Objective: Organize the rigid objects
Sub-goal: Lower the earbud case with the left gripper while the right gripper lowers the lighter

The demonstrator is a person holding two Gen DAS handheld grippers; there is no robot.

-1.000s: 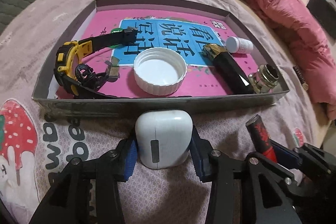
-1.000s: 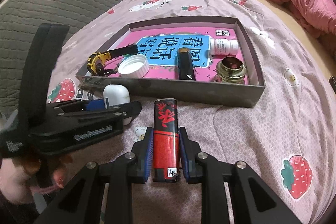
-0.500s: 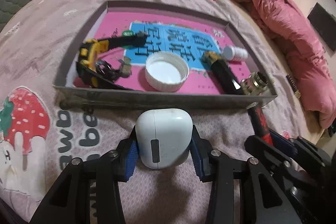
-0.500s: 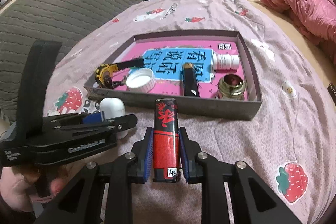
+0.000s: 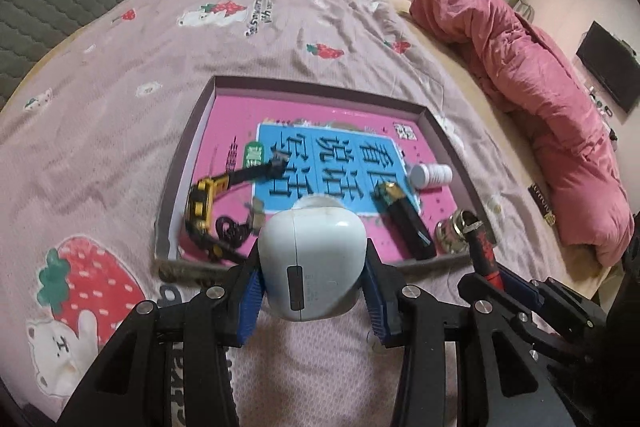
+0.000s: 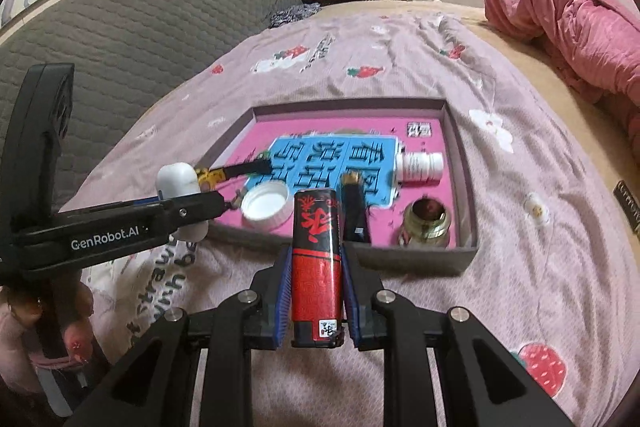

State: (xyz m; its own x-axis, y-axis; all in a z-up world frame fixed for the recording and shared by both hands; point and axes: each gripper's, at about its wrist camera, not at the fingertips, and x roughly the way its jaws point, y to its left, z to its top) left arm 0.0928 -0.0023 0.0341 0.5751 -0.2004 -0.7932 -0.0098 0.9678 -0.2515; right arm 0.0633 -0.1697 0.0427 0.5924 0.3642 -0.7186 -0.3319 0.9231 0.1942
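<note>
My left gripper (image 5: 312, 297) is shut on a white earbud case (image 5: 313, 261) and holds it above the bedspread, just before the near wall of a shallow grey box (image 5: 192, 143). My right gripper (image 6: 314, 301) is shut on a red and black lighter (image 6: 317, 261), also lifted in front of the box (image 6: 466, 187). Inside the box, on a pink and blue book, lie a yellow and black watch (image 5: 204, 203), a white jar lid (image 6: 265, 206), a black lighter (image 5: 408, 219), a white pill bottle (image 6: 421, 166) and a brass fitting (image 6: 427, 222). The earbud case hides most of the lid in the left wrist view.
The box sits on a mauve strawberry-print bedspread (image 5: 240, 39). A pink quilt (image 5: 552, 107) is bunched along the right. A grey quilted headboard (image 6: 120, 39) runs along the left. A small dark strip (image 6: 629, 205) lies on the bed right of the box.
Both grippers have lifted off the bedspread with their objects and tilted up, so the box now appears farther and lower. The earbud case now overlaps the lid in the left wrist view.
</note>
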